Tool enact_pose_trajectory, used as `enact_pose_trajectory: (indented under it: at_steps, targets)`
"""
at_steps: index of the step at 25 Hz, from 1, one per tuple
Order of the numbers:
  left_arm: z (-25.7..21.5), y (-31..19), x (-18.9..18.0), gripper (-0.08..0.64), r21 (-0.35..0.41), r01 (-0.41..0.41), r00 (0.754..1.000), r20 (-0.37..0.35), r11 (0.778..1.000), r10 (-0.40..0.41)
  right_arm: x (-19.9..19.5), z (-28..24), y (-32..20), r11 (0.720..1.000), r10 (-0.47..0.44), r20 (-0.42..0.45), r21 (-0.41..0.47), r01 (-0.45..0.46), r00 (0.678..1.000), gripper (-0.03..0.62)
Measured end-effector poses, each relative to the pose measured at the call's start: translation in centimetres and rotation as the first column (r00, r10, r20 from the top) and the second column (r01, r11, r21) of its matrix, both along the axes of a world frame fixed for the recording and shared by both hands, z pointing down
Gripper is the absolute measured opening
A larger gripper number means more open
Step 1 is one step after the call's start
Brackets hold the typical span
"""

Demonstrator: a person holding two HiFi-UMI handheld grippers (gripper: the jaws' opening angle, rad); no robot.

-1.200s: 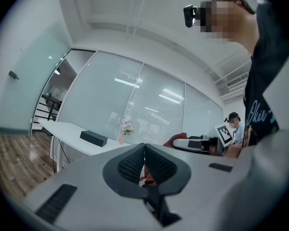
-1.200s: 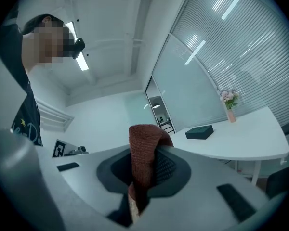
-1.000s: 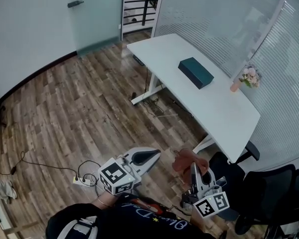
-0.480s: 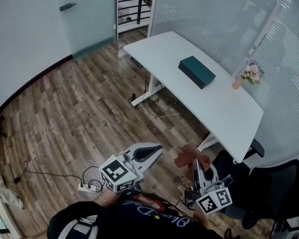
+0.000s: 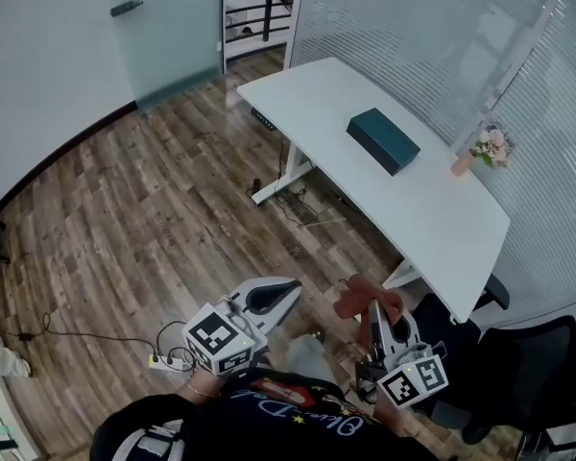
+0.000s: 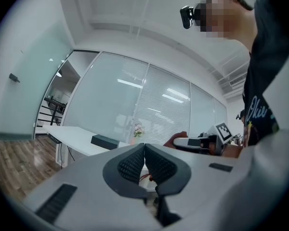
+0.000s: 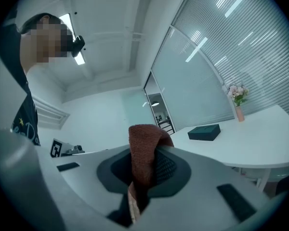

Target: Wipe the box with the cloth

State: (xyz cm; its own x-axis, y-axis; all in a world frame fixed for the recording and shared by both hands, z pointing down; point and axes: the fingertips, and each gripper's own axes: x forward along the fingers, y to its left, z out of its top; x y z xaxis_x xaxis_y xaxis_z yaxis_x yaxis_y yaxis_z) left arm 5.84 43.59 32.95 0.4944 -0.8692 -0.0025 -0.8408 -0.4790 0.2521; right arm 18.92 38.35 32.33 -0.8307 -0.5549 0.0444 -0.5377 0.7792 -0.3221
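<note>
A dark teal box (image 5: pixel 383 140) lies on the white desk (image 5: pixel 432 221), also seen far off as the box (image 7: pixel 204 132) and the box (image 6: pixel 104 141). My right gripper (image 5: pixel 372 307) is shut on a rust-brown cloth (image 5: pixel 365 296), which sticks up between its jaws as the cloth (image 7: pixel 143 150). My left gripper (image 5: pixel 286 289) is shut with nothing between its jaws, held over the wooden floor. Both grippers hang near my body, well short of the desk.
A small vase of pink flowers (image 5: pixel 484 149) stands at the desk's far edge by the blinds. A black office chair (image 5: pixel 504 373) sits at the right. A power strip with cables (image 5: pixel 169 358) lies on the wood floor (image 5: pixel 154 209). A glass door (image 5: pixel 163 27) is at the back.
The view has shifted slightly; both grippers stay near my body, the right one still holding the cloth. The desk and box appear a little closer.
</note>
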Motion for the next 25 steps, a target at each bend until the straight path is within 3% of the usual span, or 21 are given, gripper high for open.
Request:
enact_pose_trajectory:
  at_steps: [11,25]
  targets:
    - [-0.7,-5.3,-4.5,0.005,0.014,0.197,0.979,0.058,0.980,-0.197,-6.4,0.2,-7.6,0.978,-0.209,0.061,0.013,0.209,0.976,0.043]
    - [-1.6,-17.5,-4.2,0.005,0.013,0.300,0.946,0.126,0.954,-0.299,-7.6,-0.2,-21.2,0.947,-0.319,0.118,0.008,0.320,0.940,0.043]
